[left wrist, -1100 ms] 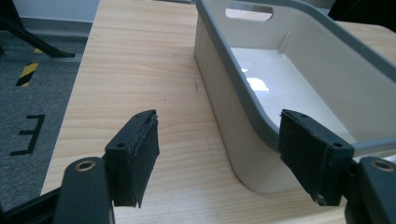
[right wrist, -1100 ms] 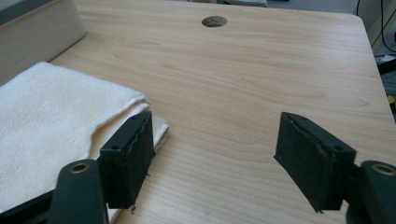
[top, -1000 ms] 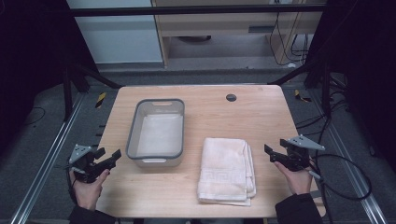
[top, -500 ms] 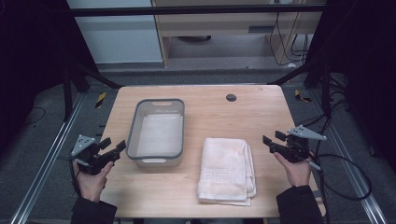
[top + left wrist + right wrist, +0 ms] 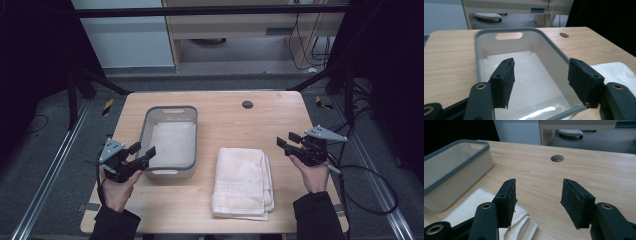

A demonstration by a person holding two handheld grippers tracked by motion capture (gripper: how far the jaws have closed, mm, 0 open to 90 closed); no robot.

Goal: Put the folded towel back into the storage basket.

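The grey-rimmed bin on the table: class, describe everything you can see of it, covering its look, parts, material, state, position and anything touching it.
The bin is a rectangular tub with rounded corners, pale off-white walls and a grey band round its rim; it looks like plastic. A slot handle is cut in its far end wall. It stands upright and open, with nothing inside, on the left half of the wooden table. The folded towel lies apart to its right. The left gripper, jaws open, is at the near left corner; whether it touches cannot be told.

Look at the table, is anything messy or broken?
Nothing stands out. The white bin sits upright and empty, the folded towel lies flat beside it, and the left gripper and right gripper are open, holding nothing.
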